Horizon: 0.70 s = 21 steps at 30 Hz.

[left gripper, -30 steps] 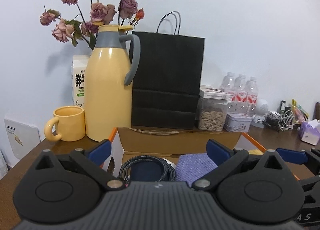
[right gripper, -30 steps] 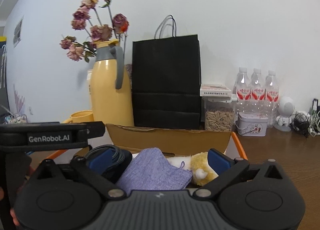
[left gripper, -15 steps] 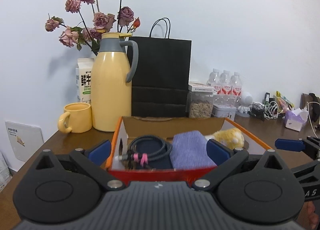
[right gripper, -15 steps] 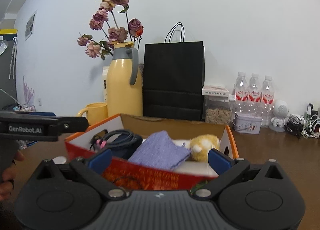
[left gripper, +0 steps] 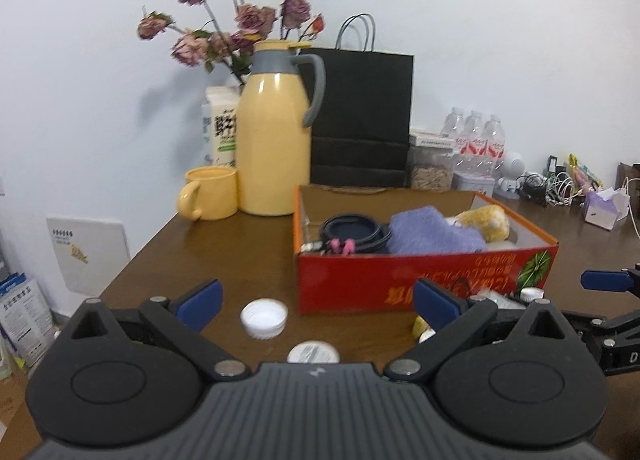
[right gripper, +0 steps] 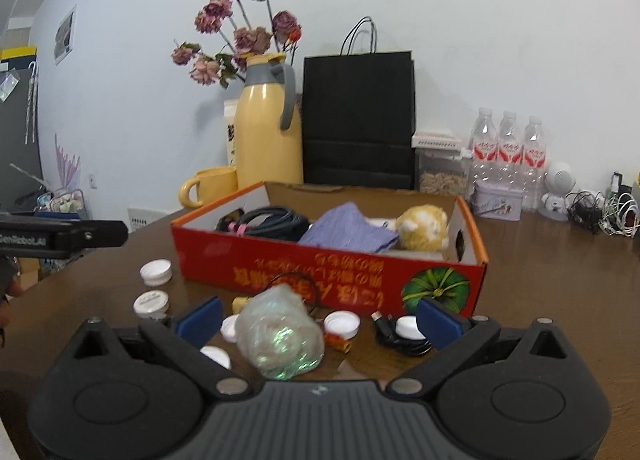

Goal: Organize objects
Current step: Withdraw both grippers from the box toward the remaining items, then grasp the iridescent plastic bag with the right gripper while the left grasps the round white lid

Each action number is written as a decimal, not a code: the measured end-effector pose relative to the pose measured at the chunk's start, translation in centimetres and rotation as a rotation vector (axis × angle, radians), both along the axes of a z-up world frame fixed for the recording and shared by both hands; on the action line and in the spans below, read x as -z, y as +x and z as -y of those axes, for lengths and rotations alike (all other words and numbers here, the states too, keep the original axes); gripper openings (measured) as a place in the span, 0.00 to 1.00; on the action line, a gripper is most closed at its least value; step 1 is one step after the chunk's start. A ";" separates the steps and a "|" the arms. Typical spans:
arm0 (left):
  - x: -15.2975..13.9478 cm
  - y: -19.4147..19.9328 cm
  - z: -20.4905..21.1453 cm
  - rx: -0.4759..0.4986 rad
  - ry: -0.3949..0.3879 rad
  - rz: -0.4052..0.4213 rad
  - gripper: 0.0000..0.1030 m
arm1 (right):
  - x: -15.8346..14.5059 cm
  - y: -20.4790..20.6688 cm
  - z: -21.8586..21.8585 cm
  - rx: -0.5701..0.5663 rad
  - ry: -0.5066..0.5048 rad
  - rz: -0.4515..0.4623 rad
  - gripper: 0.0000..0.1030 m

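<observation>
A red cardboard box (right gripper: 332,280) sits on the brown table (right gripper: 560,280), holding a coiled black cable (right gripper: 276,219), a folded purple cloth (right gripper: 348,227) and a yellow plush toy (right gripper: 424,225). In front of it lie loose items — a crumpled plastic bag (right gripper: 280,334), several white bottle caps (right gripper: 156,272) and a small black cable bundle (right gripper: 400,336).

The right gripper (right gripper: 318,316) hovers just above this clutter, its blue-tipped fingers spread wide and holding nothing; the bag lies between them. The left gripper (left gripper: 318,300) hangs over the table to the box's left — likewise wide open and empty, with a white cap (left gripper: 264,318) between its fingers.

Behind the box stand a yellow thermos jug (left gripper: 276,139), a yellow mug (left gripper: 210,197), a black paper bag (left gripper: 360,119) and three water bottles (right gripper: 508,155).
</observation>
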<state>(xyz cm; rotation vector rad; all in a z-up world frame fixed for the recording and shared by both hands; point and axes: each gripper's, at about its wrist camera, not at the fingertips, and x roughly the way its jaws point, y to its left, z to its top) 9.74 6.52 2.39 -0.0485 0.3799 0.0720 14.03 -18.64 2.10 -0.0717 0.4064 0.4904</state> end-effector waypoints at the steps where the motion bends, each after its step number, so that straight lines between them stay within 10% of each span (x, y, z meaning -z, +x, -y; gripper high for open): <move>1: 0.1 -0.2 -0.3 -0.006 -0.002 -0.004 1.00 | 0.2 0.1 -0.3 -0.007 -0.004 -0.009 1.00; 12: 1.3 -1.3 -2.2 -0.029 -0.024 -0.047 1.00 | 2.7 3.6 -4.5 -0.050 -0.083 -0.124 0.89; 16: 1.6 -1.0 -2.1 -0.029 -0.033 -0.057 1.00 | 3.0 3.8 -4.7 -0.046 -0.091 -0.131 0.53; 21: 1.9 -0.8 -1.8 -0.021 -0.033 -0.066 1.00 | 3.0 3.5 -4.6 -0.072 -0.074 -0.114 0.40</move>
